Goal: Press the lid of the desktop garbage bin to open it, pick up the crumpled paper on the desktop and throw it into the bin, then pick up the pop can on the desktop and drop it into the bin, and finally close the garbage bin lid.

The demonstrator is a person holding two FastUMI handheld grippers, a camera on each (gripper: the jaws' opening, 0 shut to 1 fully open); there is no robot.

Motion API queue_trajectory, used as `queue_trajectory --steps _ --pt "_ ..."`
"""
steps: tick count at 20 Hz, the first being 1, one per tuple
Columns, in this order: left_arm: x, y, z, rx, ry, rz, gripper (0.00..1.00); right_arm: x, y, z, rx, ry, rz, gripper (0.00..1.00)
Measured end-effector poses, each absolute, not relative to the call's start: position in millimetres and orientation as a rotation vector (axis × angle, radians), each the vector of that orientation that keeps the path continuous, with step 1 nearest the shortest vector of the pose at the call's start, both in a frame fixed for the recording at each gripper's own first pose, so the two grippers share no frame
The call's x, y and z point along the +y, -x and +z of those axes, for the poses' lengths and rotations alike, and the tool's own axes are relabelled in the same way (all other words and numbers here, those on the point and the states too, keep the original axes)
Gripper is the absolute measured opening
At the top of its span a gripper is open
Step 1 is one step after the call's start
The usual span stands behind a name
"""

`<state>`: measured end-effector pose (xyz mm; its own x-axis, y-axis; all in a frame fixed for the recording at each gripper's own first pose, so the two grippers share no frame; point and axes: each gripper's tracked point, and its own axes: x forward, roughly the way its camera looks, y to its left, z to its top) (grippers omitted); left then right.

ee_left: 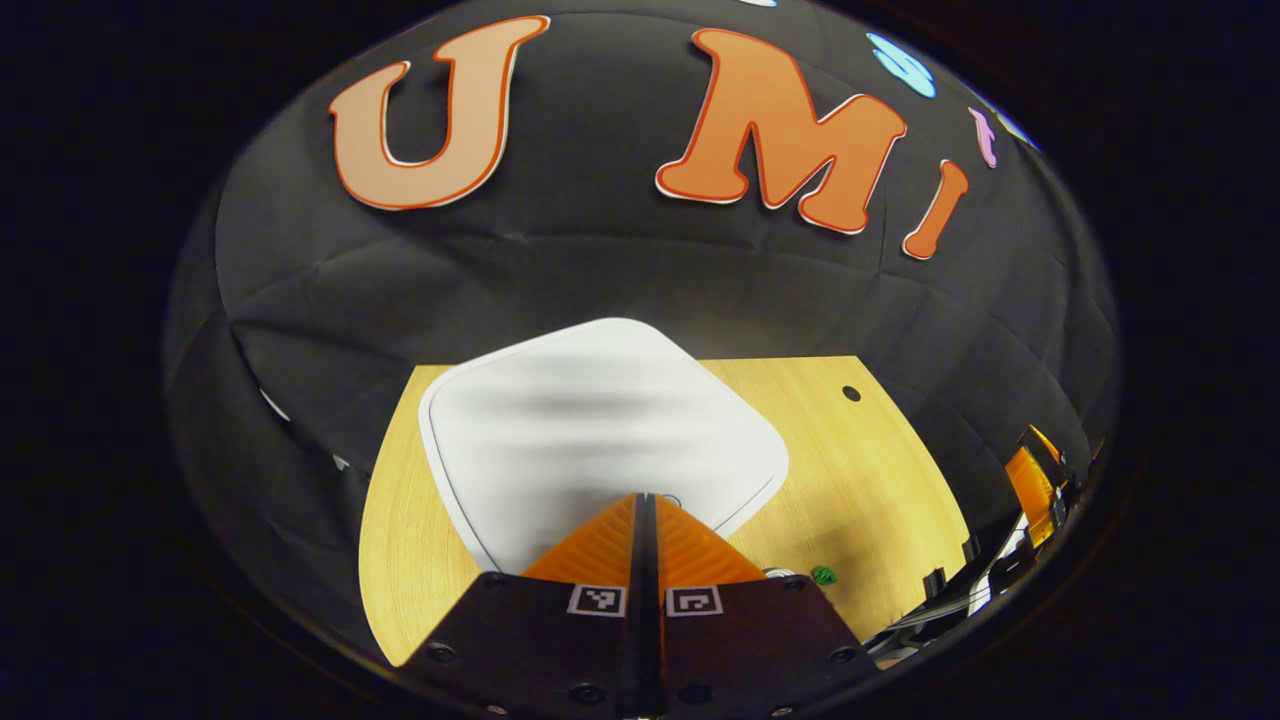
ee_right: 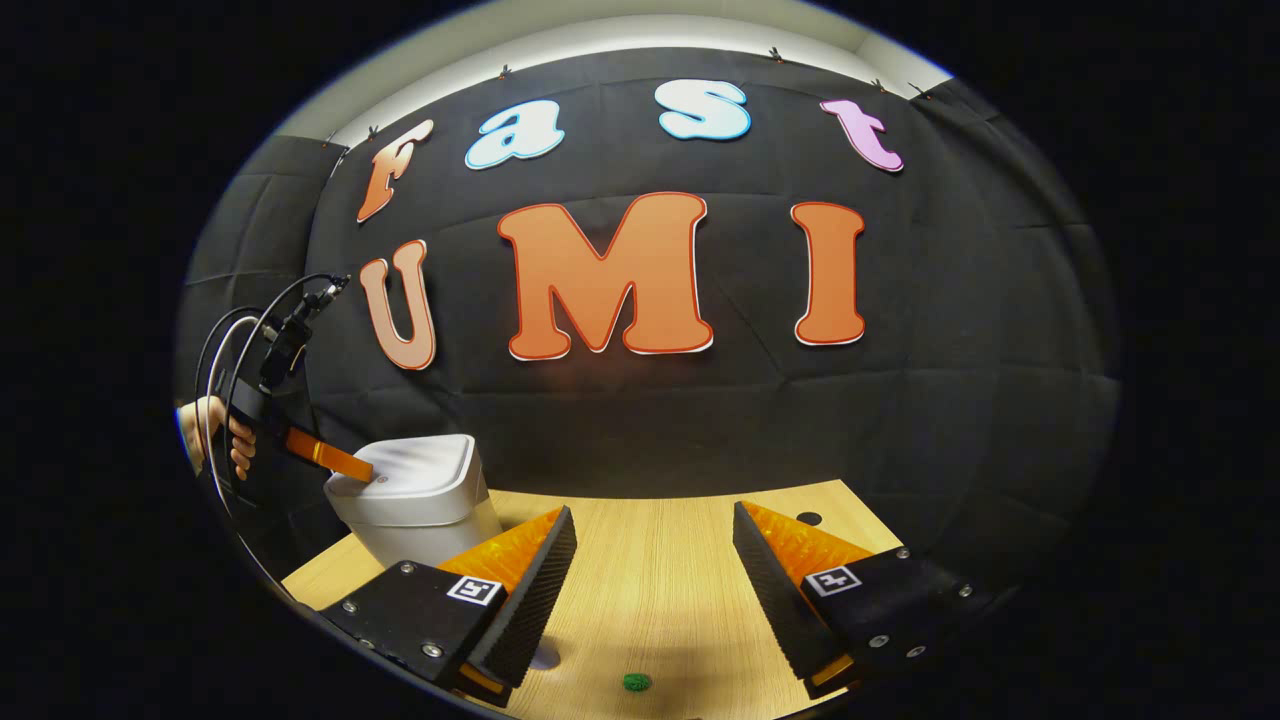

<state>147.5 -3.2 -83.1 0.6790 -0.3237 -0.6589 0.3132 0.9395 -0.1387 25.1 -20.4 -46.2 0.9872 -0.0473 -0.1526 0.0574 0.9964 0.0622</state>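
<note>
The white plastic bin with rounded corners (ee_right: 415, 500) is seen standing on the light wooden table (ee_right: 660, 580), near the table's back left corner as the right gripper view shows it. Its flat white lid (ee_left: 600, 430) is down. The left gripper (ee_left: 645, 497) is held over the lid with its two fingers pressed together and nothing between them. In the right gripper view the tips are seen touching the lid near its edge, and the hand (ee_right: 225, 435) holding that gripper is seen at the far left.

The right gripper (ee_right: 655, 525) is held low over the table, well apart from the bin, with its fingers spread wide and nothing in them. A small green thing (ee_right: 636, 682) is seen on the wood just in front of it; what it is cannot be told. A small dark hole (ee_left: 851, 393) is seen near the table's far edge. Bare wood lies between the bin and the right gripper. The black cloth wall (ee_right: 700, 420) stands right behind the table.
</note>
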Motion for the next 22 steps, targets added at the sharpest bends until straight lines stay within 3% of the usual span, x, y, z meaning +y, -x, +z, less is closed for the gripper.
queue_trajectory --steps 11,12,18,22 --pt "11.5 -143.7 -73.5 0.634 0.172 -0.354 0.00 -16.9 -26.8 -31.0 0.126 -0.110 -0.046 0.94" --pt "12.4 -144.5 -66.4 0.608 0.161 -0.345 0.04 -17.4 -27.6 -29.0 0.123 -0.113 -0.045 0.94" --pt "13.6 -145.8 34.1 0.259 -0.054 -0.242 0.00 -18.0 -24.9 -25.2 0.118 -0.103 -0.045 0.94" --pt "15.2 -117.1 91.3 0.056 -0.060 -0.159 0.00 -19.6 -21.3 -22.4 0.111 -0.112 -0.048 0.94"
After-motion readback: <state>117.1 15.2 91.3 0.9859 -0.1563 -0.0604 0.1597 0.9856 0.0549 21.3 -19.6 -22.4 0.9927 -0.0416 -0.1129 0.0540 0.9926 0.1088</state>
